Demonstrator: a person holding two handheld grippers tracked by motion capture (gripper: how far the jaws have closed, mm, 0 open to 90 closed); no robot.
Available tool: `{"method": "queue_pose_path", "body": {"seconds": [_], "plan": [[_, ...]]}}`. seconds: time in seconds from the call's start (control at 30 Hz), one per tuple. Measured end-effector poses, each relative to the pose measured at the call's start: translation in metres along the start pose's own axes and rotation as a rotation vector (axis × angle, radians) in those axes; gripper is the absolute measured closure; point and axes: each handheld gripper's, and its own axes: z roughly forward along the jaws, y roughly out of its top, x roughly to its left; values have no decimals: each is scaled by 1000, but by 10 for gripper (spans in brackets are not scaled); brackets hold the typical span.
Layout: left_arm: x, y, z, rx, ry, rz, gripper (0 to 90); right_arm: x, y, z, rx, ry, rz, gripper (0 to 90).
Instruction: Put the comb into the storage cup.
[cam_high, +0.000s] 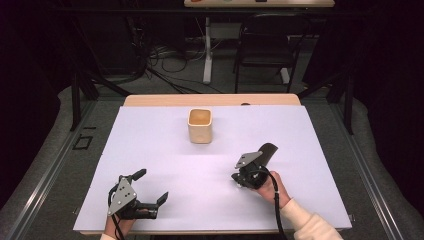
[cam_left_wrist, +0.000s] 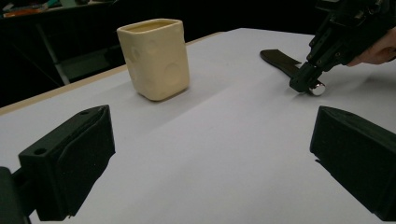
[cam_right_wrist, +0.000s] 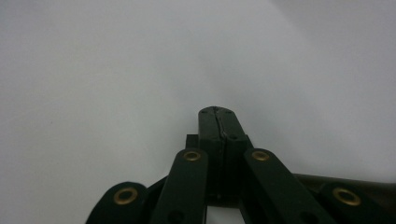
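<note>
Right gripper (cam_high: 239, 178) clenched, tips down on the white sheet (cam_high: 165, 150), a small shiny metal piece (cam_left_wrist: 318, 88) at its jaw tips; grip on it unclear. Flat black strip (cam_left_wrist: 280, 59) just beyond. Left gripper (cam_high: 151, 186) released, wide apart. Cream cup (cam_high: 200, 126) well ahead. No readable writing.

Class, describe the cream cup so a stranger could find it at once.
Start at the white table cover. Toward its far edge, near the middle, stands the cream cup, upright and apart from both grippers. It alone is pale, squarish with rounded corners; everything else there is black.
</note>
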Motion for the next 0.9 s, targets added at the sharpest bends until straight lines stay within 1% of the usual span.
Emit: {"method": "queue_pose_path", "body": {"seconds": [0.07, 0.1, 0.23, 0.3, 0.43, 0.47, 0.5, 0.67, 0.7, 0.77, 0.8, 0.9], "plan": [[0, 0, -1, 0, 1, 2, 1, 1, -1, 0, 7, 2, 4, 900], [1, 0, -1, -1, 1, 2, 1, 1, -1, -1, 9, -1, -4, 900], [0, 0, 0, 0, -1, 1, 1, 1, -3, -4, 18, 4, 9, 900], [0, 0, 0, -1, -2, 4, 1, 1, -4, -6, 22, 4, 5, 900], [0, 0, -1, -1, 0, 2, 1, 0, -7, -9, 33, 6, 18, 900], [0, 0, -1, 0, 0, 3, 1, 0, -7, -11, 35, 5, 14, 900], [0, 0, 0, 0, 0, 2, 1, 0, -8, -11, 34, 7, 24, 900], [0, 0, 1, 4, -3, 10, 1, -2, -10, -13, 41, 7, 19, 900], [0, 0, 0, 5, -2, 8, 1, -1, -10, -14, 45, 8, 26, 900], [0, 0, 0, 0, -2, 2, 1, -1, -11, -15, 50, 6, 21, 900], [0, 0, 0, 0, -3, 1, 1, 0, -12, -15, 54, 4, 28, 900], [0, 0, 0, 2, -6, 4, 1, 0, -14, -17, 52, 3, 20, 900]]}}
